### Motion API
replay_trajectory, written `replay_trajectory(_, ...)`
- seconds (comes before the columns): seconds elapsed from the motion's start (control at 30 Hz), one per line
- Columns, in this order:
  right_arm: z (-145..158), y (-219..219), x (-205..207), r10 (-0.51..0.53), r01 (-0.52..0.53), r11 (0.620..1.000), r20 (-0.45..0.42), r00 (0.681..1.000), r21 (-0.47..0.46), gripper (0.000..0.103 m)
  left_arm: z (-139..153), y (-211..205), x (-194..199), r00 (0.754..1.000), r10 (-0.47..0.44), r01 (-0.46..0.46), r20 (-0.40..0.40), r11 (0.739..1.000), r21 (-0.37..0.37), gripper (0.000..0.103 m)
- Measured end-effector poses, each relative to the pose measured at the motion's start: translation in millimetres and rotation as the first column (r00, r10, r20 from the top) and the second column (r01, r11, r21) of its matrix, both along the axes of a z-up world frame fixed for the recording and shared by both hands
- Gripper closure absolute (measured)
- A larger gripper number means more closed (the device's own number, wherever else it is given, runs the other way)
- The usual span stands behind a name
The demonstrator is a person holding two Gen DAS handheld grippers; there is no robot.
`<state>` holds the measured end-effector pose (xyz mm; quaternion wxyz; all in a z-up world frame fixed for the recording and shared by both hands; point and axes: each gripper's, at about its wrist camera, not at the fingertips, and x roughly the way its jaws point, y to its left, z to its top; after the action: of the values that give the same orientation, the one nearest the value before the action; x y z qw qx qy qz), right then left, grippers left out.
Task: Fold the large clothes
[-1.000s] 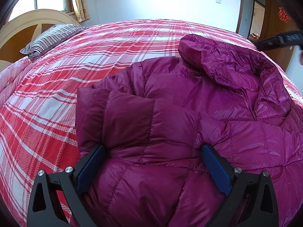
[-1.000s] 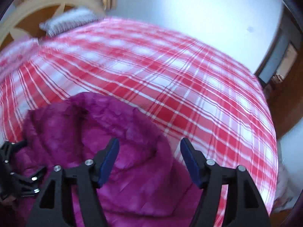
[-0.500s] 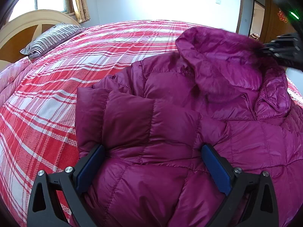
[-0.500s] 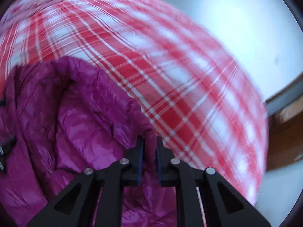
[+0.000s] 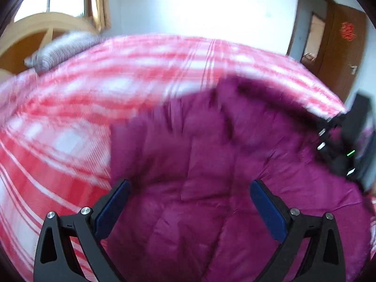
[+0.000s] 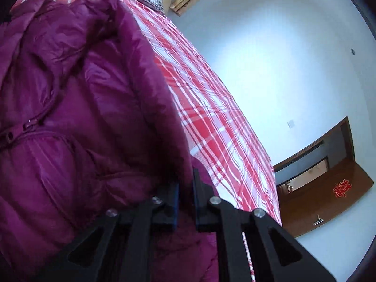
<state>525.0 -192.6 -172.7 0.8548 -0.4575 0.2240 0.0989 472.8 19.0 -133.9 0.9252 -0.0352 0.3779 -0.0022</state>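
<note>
One purple down jacket [image 5: 211, 164] lies on the red plaid bed [image 5: 94, 98], its quilted body between the left gripper [image 5: 188, 202]'s two spread fingers [image 5: 112, 206] while the right gripper [image 6: 185, 195]'s two fingers [image 6: 172, 199] pinch its edge, one striped pillow [image 5: 63, 49] far beyond.

Left gripper [image 5: 188, 195] gapes wide; right gripper [image 6: 185, 202] is pinched tight.
</note>
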Motion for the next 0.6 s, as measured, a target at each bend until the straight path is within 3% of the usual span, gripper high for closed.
replay_trajectory(0.13, 0, 2, 1, 0.005, -0.005, 1.000, -0.010, 1.000, 0.003, 0.091, 71, -7, 23, 0.989, -0.028, 0.018, 0.146, 0.997, 0.068, 0.001)
replay_trajectory(0.2, 0, 3, 0, 0.008, -0.008, 1.000, -0.006, 1.000, -0.003, 0.091, 94, -10, 64, 0.990, -0.051, 0.049, 0.132, 0.999, 0.021, 0.001)
replay_trajectory(0.27, 1, 1, -3, 0.008, -0.008, 1.000, 0.001, 1.000, -0.001, 0.091, 99, -18, 106, 0.996, -0.049, 0.048, 0.071, 0.999, 0.016, 0.001)
replay_trajectory(0.33, -1, -1, -8, 0.008, -0.008, 1.000, 0.006, 1.000, 0.000, 0.091, 93, -29, 147, 0.999, -0.044, 0.045, -0.011, 0.999, 0.017, 0.001)
replay_trajectory(0.43, 0, 0, -9, 0.009, -0.009, 1.000, 0.016, 1.000, -0.002, 0.091, 71, -50, 181, 0.998, 0.004, 0.008, -0.064, 0.983, 0.183, 0.001)
replay_trajectory(0.5, 0, 2, -10, 0.012, -0.012, 1.000, 0.028, 1.000, -0.004, 0.091, 42, -57, 186, 0.991, 0.032, 0.007, -0.132, 0.958, 0.286, 0.001)
replay_trajectory(0.6, 2, 3, -9, 0.014, -0.014, 1.000, 0.028, 0.999, 0.003, 0.091, -2, -48, 171, 0.973, 0.047, 0.023, -0.226, 0.955, 0.296, 0.001)
